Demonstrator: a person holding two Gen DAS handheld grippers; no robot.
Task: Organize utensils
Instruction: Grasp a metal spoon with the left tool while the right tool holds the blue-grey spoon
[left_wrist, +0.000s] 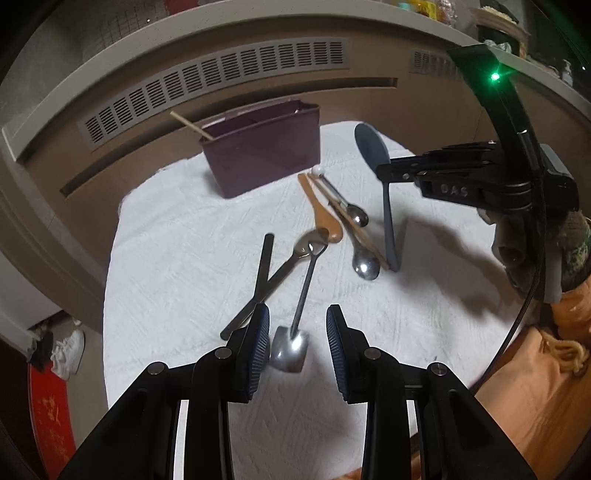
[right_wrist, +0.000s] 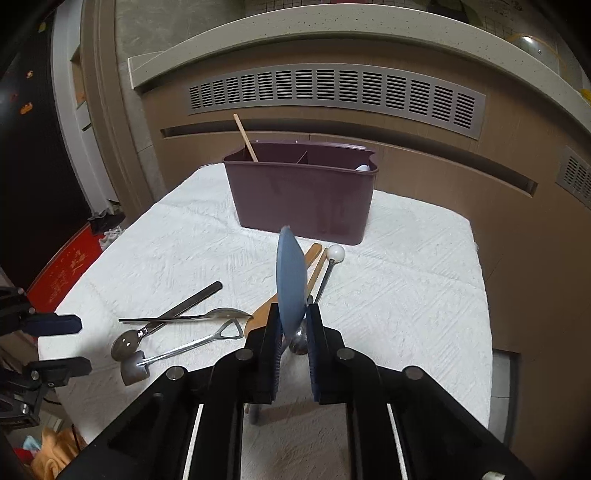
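Nearest you, your right gripper (right_wrist: 291, 332) is clamped on the blue spatula (right_wrist: 291, 280), pads pinching it where the broad blade narrows into the handle. The blade stands edge-on above the jaws, and in the left wrist view the handle hangs down with its curled end low over the white cloth (left_wrist: 184, 258). It looks light and somewhat flexible, probably silicone or plastic, so expect the long handle to swing and the smooth blade to slip if you tilt it quickly. A hold this close to the blade is steady enough, though carrying it upright would help.

Your left gripper (left_wrist: 295, 339) holds nothing. Its fingers stand partly apart above the square-ended metal scoop (left_wrist: 290, 350), without touching it. That scoop is stiff and slick. Its thin shank is the better place to grip, since the flat head gives the pads little to bite on.

Farther out lie crossed metal spoons (left_wrist: 310, 243) and a dark flat handle (left_wrist: 264, 262), then a wooden spoon (left_wrist: 325, 218) and a rod with a white ball end (left_wrist: 317, 170) close together, which may shift if you pull one out.

At the far side stands the maroon divided caddy (right_wrist: 303, 195), with one wooden stick (right_wrist: 245, 136) leaning in its left compartment. Something white just shows at its right end.
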